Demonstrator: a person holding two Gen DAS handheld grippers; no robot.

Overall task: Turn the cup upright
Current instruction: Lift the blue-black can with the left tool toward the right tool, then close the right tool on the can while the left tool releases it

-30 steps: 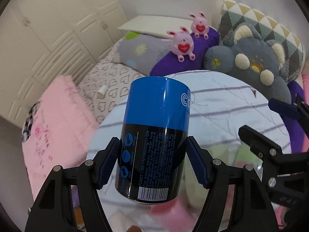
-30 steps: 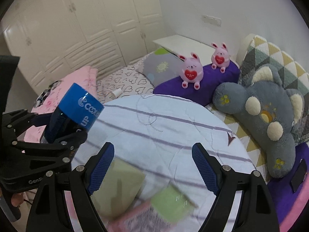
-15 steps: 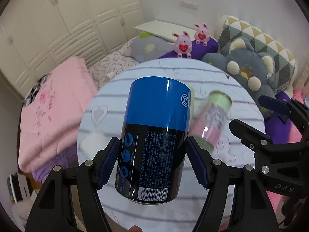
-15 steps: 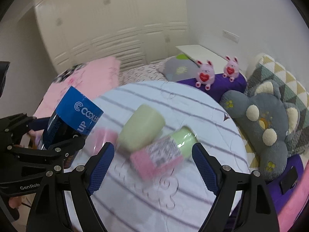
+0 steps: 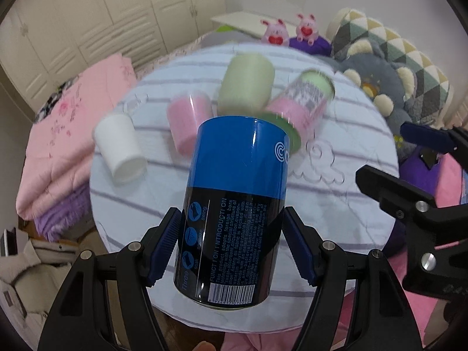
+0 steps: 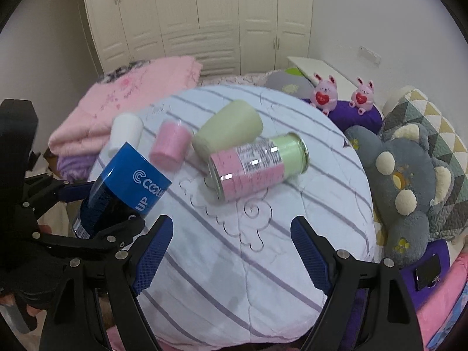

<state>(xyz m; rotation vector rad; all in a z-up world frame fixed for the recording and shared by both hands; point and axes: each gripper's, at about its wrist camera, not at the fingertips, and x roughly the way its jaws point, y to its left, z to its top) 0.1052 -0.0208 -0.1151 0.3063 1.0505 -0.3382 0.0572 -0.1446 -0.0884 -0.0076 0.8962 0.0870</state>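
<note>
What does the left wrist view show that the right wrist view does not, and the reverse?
Only the left wrist view shows the barcode and small printed text on the blue can, gripped by the left tool. Only the right wrist view shows the open, empty right tool and the pink-and-green jar's label sharply. Both show the white cup, pink cup and green cup lying on the striped table.

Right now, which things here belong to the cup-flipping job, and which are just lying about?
Job:
- blue can, clamped in the left gripper
- green cup, pink cup, white cup, pink-green jar, all on their sides
- right gripper, open and empty

Lying about:
- grey plush
- two pink bunnies
- pink blanket
</note>
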